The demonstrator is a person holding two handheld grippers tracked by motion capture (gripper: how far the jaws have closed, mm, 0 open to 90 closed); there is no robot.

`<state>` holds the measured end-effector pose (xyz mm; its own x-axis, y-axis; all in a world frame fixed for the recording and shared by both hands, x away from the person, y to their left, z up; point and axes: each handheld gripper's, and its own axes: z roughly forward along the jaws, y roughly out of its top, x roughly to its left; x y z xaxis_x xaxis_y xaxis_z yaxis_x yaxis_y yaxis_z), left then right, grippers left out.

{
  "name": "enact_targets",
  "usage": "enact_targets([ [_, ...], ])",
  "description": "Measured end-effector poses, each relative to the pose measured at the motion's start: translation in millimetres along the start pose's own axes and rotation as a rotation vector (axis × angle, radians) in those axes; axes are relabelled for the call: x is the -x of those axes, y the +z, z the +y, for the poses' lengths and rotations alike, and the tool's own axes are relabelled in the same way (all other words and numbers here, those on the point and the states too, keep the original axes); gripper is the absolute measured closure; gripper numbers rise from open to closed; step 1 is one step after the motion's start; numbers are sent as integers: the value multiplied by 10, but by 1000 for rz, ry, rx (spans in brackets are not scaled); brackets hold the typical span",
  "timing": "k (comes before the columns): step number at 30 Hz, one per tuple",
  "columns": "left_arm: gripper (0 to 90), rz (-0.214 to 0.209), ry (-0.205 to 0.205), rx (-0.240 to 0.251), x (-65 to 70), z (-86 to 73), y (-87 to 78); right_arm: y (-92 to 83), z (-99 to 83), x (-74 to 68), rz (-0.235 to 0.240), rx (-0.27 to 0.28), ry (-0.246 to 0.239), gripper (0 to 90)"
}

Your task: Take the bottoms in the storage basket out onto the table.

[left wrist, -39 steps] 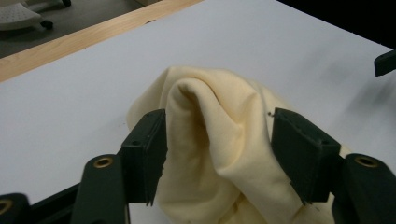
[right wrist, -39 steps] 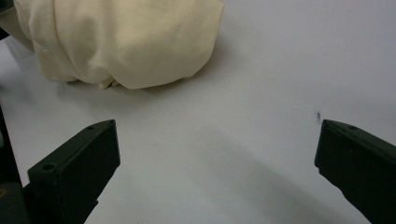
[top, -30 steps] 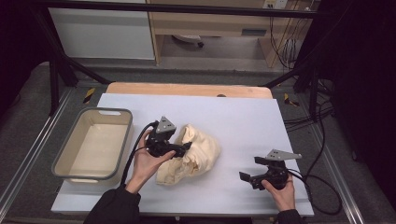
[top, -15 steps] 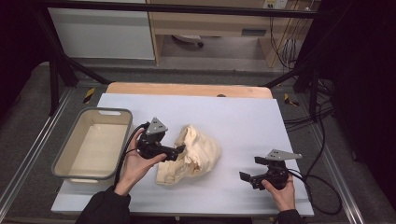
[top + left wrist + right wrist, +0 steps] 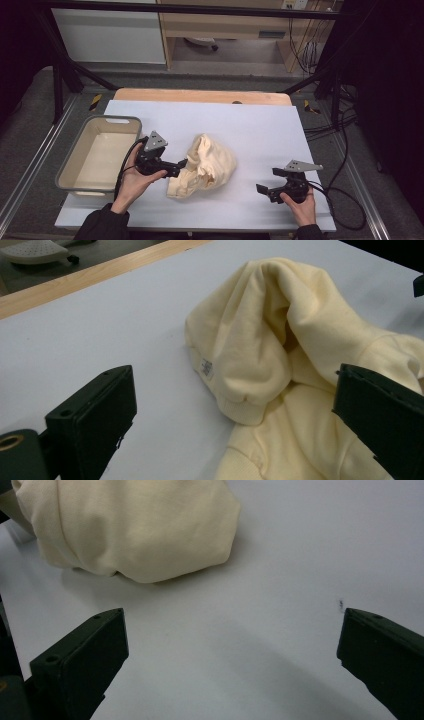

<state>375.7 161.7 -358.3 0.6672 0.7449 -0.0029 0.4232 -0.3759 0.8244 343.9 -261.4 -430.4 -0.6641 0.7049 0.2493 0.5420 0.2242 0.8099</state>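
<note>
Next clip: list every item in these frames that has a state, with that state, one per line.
Pale yellow fabric garment: crumpled in a heap on the table, not held.
Grey rectangular plastic tub: upright, empty, at the table's left edge.
Left gripper: open, jaws at the garment's edge, nothing clamped.
Right gripper: open, empty, apart from the garment.
White table cover: flat, bare except for the garment.

- My high view looks forward and down over the whole tabletop [image 5: 260,125].
- Both gripper views ride low, close to it, between their black jaws.
- All three share the cream garment [image 5: 205,165] [image 5: 280,340] [image 5: 130,525].
</note>
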Motion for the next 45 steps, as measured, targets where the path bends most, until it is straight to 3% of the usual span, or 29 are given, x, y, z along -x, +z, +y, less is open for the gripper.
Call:
enact_targets([
  [18,12,29,7,1,-148,-255,-287,2,0,1,-1,-1,0,5],
  [45,0,102,-33,10,-487,-652,-620,0,0,0,-1,-2,0,5],
])
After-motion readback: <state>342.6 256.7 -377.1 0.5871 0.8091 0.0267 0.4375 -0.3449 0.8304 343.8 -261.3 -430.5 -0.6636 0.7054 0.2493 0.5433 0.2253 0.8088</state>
